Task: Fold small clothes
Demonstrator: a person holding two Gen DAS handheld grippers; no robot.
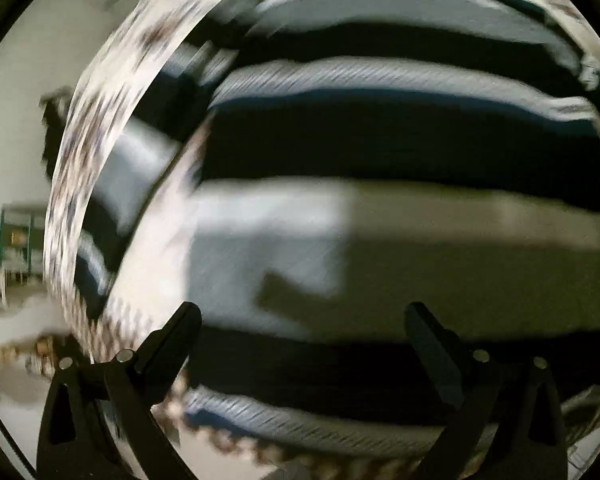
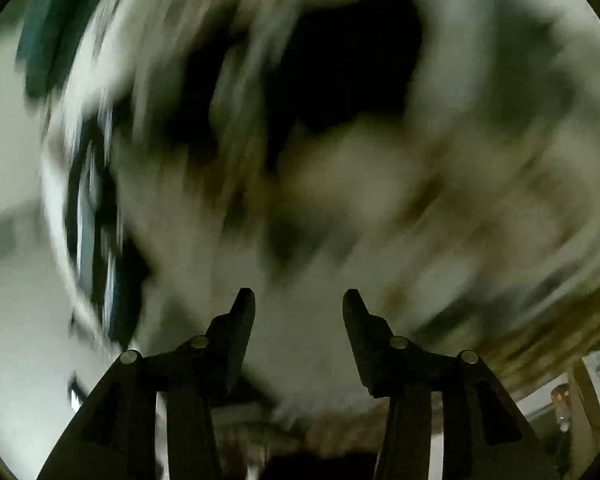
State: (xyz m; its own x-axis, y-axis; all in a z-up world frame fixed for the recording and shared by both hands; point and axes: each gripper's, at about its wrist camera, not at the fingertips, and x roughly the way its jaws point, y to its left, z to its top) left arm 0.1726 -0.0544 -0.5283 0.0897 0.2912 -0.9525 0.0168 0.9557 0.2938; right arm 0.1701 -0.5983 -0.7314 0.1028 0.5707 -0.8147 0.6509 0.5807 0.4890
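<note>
Striped garment (image 1: 380,140), 1 only, black/white bands, lies spread on patterned surface (image 1: 96,152) under my left gripper (image 1: 304,316), jaws released wide. Right gripper (image 2: 299,300) jaws also apart, empty; view v. blurred.

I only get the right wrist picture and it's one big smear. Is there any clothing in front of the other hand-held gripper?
Observer: Yes. The left wrist view shows a black-and-white striped garment spread ahead of the left hand-held gripper.
Operator: Is that one holding it?
Observer: No. Its jaws stand wide apart with nothing between them.
Operator: What is the garment lying on?
Observer: A round table with a patterned cloth; the cloth's edge curves along the left of that view.
</note>
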